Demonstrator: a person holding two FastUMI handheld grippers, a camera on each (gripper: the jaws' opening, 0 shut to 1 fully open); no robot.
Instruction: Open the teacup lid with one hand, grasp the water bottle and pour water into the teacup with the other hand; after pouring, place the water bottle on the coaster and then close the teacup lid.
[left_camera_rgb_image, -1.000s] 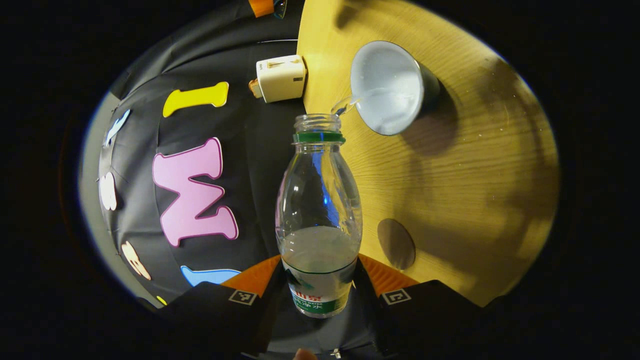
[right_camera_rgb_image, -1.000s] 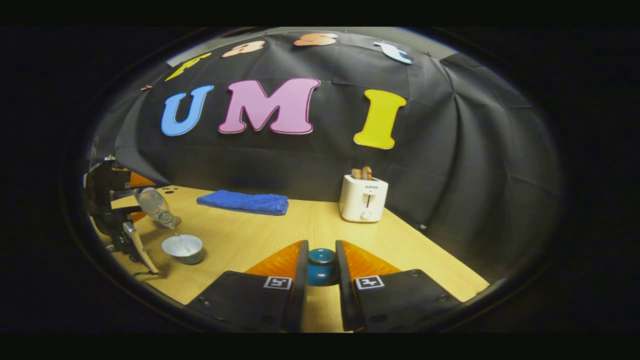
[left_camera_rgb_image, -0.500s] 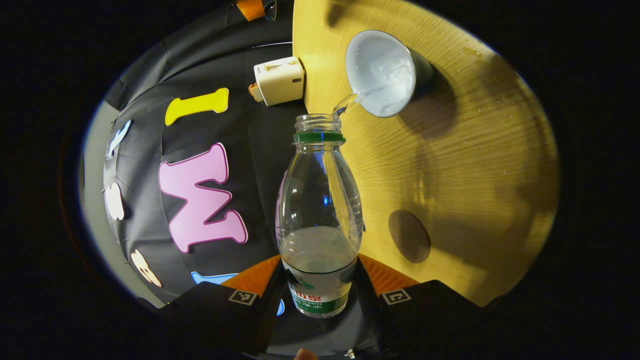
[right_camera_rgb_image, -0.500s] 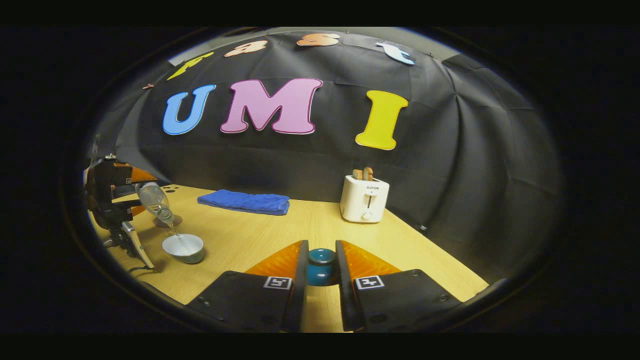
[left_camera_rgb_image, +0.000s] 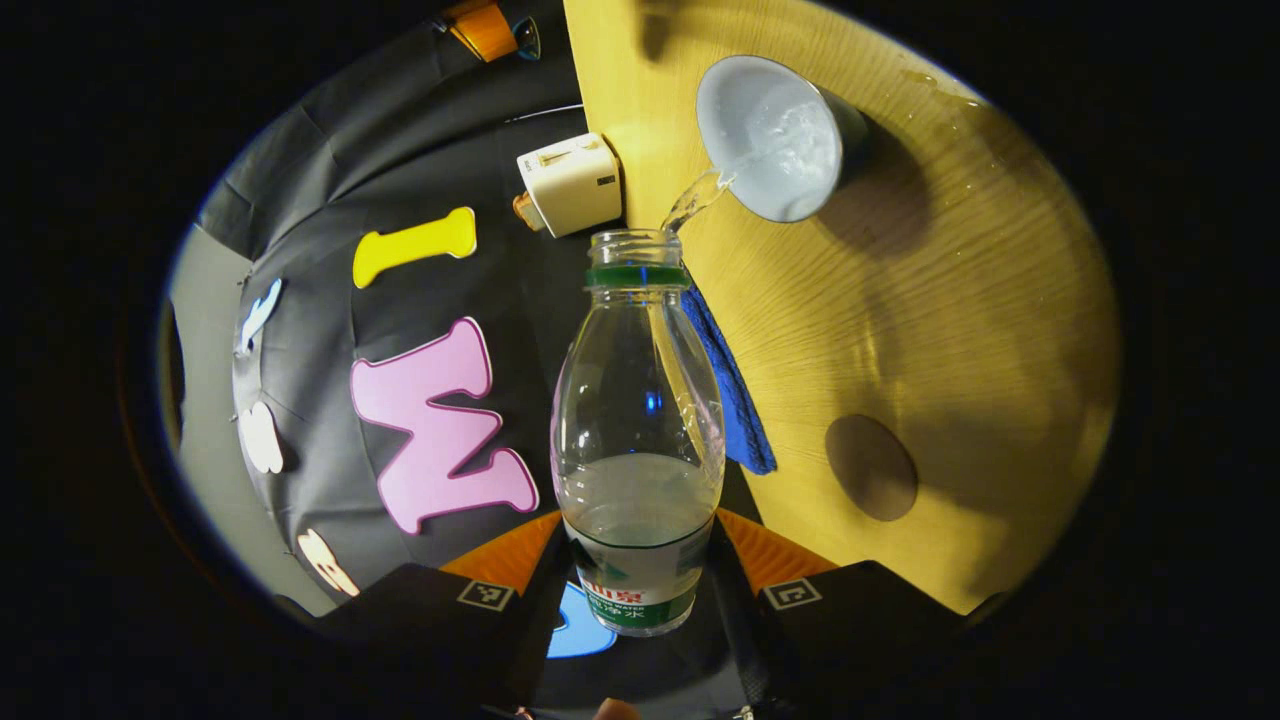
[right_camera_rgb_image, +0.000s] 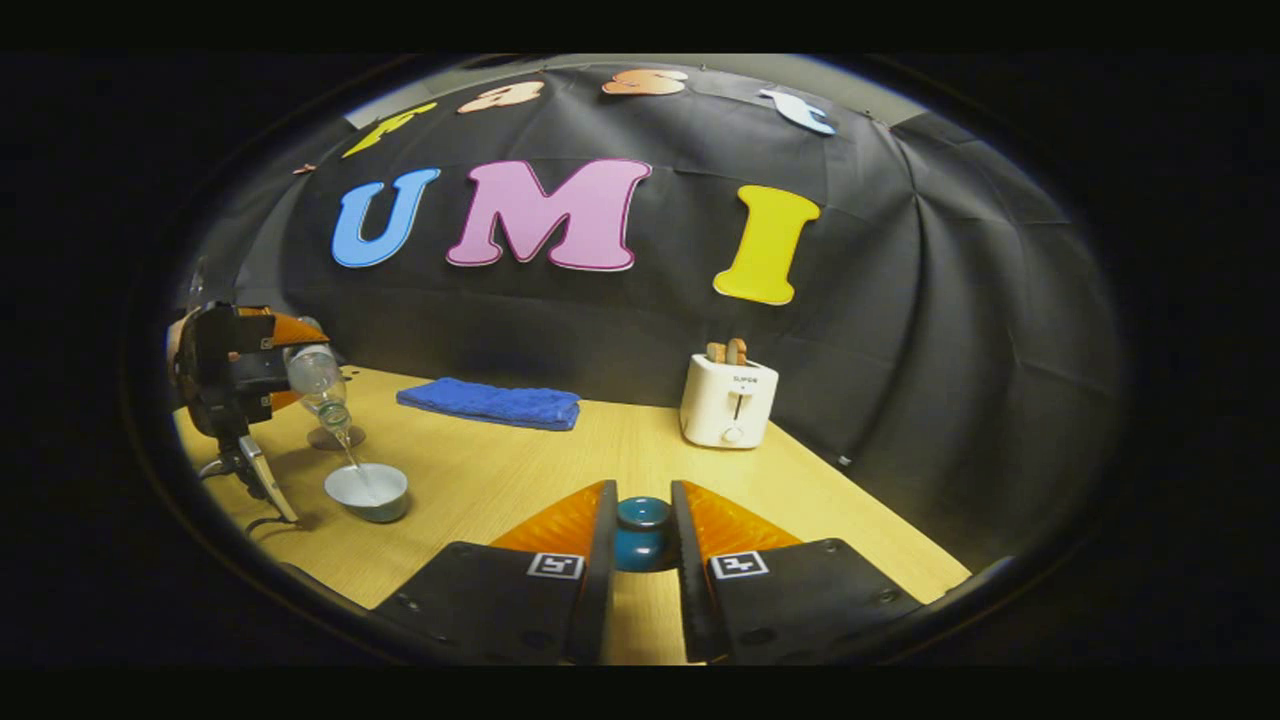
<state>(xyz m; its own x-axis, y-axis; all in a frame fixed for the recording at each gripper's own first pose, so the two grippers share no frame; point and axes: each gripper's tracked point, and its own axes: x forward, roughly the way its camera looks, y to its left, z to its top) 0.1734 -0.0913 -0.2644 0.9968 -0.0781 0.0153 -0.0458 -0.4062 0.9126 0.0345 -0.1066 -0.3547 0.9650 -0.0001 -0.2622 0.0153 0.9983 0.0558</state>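
While your left gripper (left_camera_rgb_image: 637, 590) clamps the water bottle (left_camera_rgb_image: 637, 430) by its labelled lower body, one finger on each side, the bottle is tipped mouth-down and a thin stream runs into the open teacup (left_camera_rgb_image: 775, 140) on the table (left_camera_rgb_image: 960, 300). The round coaster (left_camera_rgb_image: 871, 467) lies bare, well apart from the cup. Your right gripper (right_camera_rgb_image: 640, 575) holds the teacup lid (right_camera_rgb_image: 642, 533) by its knob, fingers narrowed tight against it, above the table.

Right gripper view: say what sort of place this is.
Likely a staged recording booth set up as a kitchen corner: a black cloth wall behind a wooden table with a toaster and a folded blue towel.
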